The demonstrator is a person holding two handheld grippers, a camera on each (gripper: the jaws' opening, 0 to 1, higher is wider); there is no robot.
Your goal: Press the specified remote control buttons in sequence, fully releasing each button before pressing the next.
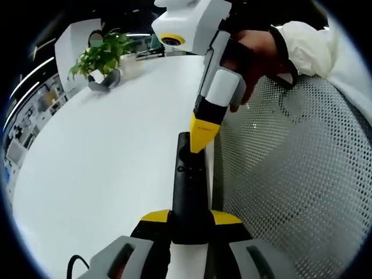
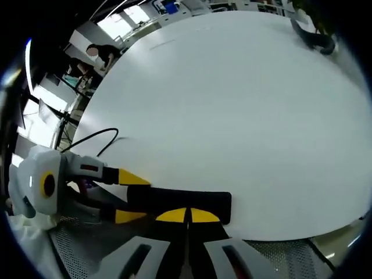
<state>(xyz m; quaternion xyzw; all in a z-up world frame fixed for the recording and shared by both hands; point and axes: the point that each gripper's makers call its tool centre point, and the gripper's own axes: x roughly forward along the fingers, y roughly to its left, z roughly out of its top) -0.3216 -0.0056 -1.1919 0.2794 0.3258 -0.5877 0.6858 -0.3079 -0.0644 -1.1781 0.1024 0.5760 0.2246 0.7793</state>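
No writing can be read on the black remote control [image 1: 189, 192]. The left gripper [image 1: 190, 224] clamps its near end between the yellow-tipped fingers [image 1: 154, 217]. The right gripper [image 1: 203, 132], fingers pinched together, touches its tip to the remote's upper buttons. The remote lies along the white tabletop [image 2: 232, 110] edge, beside a perforated mesh surface [image 1: 296, 174]. Ahead of the fingers the tabletop lies open, as far as a potted plant [image 1: 102, 55].

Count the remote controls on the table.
1. The black remote lies at the white table's edge, clamped at its near end by the left tongs; the right tongs, closed, press its far end. None other visible.
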